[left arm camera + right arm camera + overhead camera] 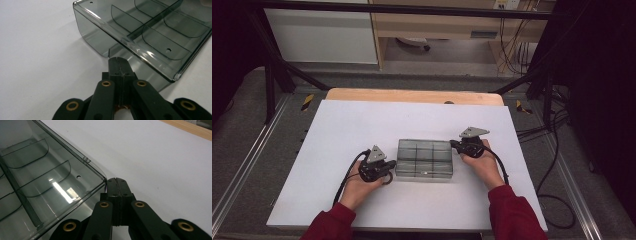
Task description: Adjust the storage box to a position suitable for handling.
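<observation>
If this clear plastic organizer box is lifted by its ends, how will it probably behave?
The organizer box looks rigid: moulded walls and dividers, so it should probably keep its shape. Its compartments look empty, so it is likely light. The glossy plastic may slip in the left hand-held gripper or the right hand-held gripper.

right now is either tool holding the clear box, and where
Both tools look shut on the compartment box: the left tool on a tab at one end wall, the right tool at a corner of its rim.
</observation>
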`<move>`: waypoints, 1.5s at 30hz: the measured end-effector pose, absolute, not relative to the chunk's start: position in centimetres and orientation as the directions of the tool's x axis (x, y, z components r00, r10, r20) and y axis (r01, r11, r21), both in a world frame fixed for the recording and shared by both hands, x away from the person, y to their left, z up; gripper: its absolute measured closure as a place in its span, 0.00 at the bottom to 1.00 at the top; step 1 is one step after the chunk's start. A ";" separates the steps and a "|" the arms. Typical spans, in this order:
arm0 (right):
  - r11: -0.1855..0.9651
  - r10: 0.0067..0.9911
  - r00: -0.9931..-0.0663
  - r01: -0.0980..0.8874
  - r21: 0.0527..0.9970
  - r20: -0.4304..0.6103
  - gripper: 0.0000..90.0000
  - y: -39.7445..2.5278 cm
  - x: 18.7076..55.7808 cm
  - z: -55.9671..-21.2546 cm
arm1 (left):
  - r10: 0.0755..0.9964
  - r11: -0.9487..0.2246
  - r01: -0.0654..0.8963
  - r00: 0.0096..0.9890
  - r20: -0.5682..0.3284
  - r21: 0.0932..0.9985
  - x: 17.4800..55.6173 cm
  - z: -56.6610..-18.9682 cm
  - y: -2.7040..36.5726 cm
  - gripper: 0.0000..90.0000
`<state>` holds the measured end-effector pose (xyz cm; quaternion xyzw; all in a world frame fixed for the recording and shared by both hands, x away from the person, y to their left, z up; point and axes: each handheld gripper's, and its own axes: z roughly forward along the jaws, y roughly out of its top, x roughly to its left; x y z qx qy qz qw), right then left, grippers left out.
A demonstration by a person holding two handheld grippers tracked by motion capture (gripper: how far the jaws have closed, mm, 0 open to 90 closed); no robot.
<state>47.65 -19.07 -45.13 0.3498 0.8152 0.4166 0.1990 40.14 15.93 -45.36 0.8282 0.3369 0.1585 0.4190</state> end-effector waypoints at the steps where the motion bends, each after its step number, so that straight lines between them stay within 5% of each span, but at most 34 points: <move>1: 0.409 0.736 -0.677 0.405 0.818 -0.033 1.00 -19.0 47.6 -45.1 | 0.689 -0.426 0.424 0.724 -0.017 0.799 40.1 -45.3 16.0 1.00; 45: 0.417 0.710 -0.704 0.406 0.813 -0.013 1.00 -18.9 44.9 -45.1 | 0.672 -0.470 0.402 0.740 0.023 0.786 36.7 -45.1 16.2 1.00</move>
